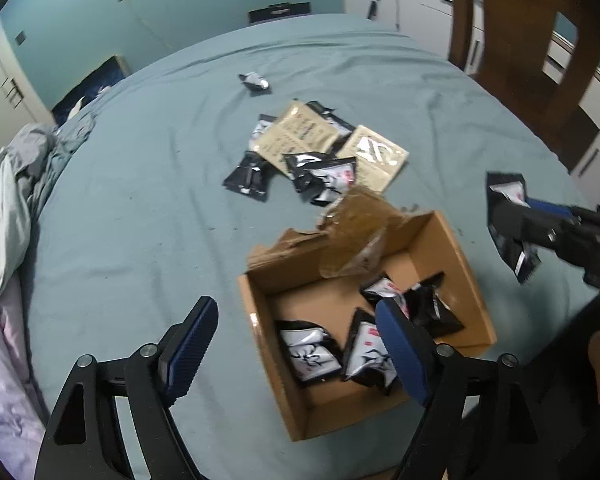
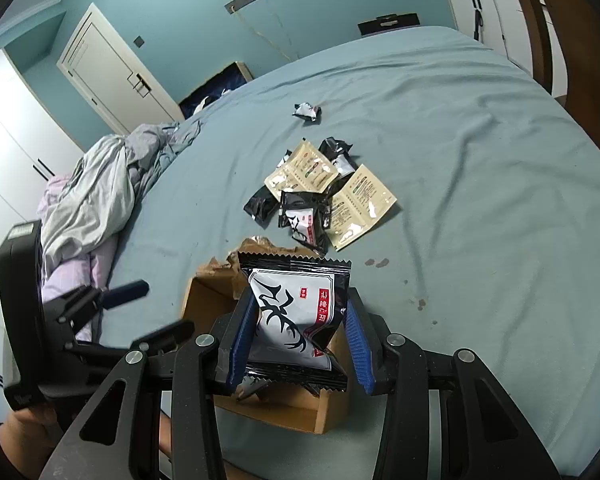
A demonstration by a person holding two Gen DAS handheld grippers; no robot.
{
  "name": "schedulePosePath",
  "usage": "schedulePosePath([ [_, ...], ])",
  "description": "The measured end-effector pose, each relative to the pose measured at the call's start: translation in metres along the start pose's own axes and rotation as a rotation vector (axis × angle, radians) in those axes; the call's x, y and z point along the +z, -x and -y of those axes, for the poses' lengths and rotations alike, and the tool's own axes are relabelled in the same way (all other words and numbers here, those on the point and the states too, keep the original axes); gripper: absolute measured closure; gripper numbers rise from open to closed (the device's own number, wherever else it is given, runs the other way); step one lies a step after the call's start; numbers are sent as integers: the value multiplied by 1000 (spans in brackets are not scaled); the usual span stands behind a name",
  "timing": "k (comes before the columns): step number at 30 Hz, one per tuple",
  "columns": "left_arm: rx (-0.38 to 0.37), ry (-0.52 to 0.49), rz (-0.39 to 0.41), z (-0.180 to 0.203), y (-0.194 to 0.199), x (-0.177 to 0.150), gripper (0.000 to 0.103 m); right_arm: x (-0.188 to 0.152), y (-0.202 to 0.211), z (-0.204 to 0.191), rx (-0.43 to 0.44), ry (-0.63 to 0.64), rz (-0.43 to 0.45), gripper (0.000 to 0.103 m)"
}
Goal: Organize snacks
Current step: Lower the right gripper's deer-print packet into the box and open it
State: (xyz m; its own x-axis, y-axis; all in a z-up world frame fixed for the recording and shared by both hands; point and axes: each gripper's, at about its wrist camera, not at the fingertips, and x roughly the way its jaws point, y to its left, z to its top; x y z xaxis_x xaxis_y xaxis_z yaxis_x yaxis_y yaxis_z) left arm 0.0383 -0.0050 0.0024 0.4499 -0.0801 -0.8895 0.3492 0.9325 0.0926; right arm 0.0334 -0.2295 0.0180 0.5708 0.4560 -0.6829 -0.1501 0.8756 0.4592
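Nearest to me, my right gripper [image 2: 300, 340] is clenched on a black-and-white snack packet [image 2: 296, 316], the blue pads pressing its two side edges so the crimped ends run across, one near and one far. From the right wrist view, the packet hangs directly over the cardboard box [image 2: 300, 408]; most of the opening is hidden behind the packet, so I judge the drop lies straight below rather than to either side. In the left wrist view the same packet [image 1: 508, 224] shows up high at the right, off the right wall of the box [image 1: 472, 280], so I cannot be sure it is fully over the opening; I would ease it left and down before letting go.

My left gripper [image 1: 296, 356] stands released, with nothing between its pads. It straddles the near left corner of the box, its right finger over the packets in the box [image 1: 364, 344], several of them lying flat on the bottom.

Farther out, beyond the torn flap [image 1: 360, 232], the loose pile [image 1: 312, 152] waits on the blue sheet [image 1: 140, 200]: black packets mixed with two tan sachets. It lies straight ahead of the left gripper, which is empty and so, I judge, the better hand for it. One stray packet [image 1: 254, 81] sits farther still, apart from the pile.
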Motion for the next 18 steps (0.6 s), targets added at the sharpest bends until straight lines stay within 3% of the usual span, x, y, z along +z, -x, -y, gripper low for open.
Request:
schedulePosePath([
  [6,65,3,-26,-5,-11,3,20,-3,-5,-19,8,79,-22,62],
  [11,78,33,-57,-17,-18,6,20,-5,-22,-24,-32,100,-99,62],
  [17,76,60,-62,-25,-17,5,20,-1,-32,-24,37,55,-130,60],
  [18,75,58,-61,-24,-17,5,20,-1,-35,-23,46,49,-142,56],
])
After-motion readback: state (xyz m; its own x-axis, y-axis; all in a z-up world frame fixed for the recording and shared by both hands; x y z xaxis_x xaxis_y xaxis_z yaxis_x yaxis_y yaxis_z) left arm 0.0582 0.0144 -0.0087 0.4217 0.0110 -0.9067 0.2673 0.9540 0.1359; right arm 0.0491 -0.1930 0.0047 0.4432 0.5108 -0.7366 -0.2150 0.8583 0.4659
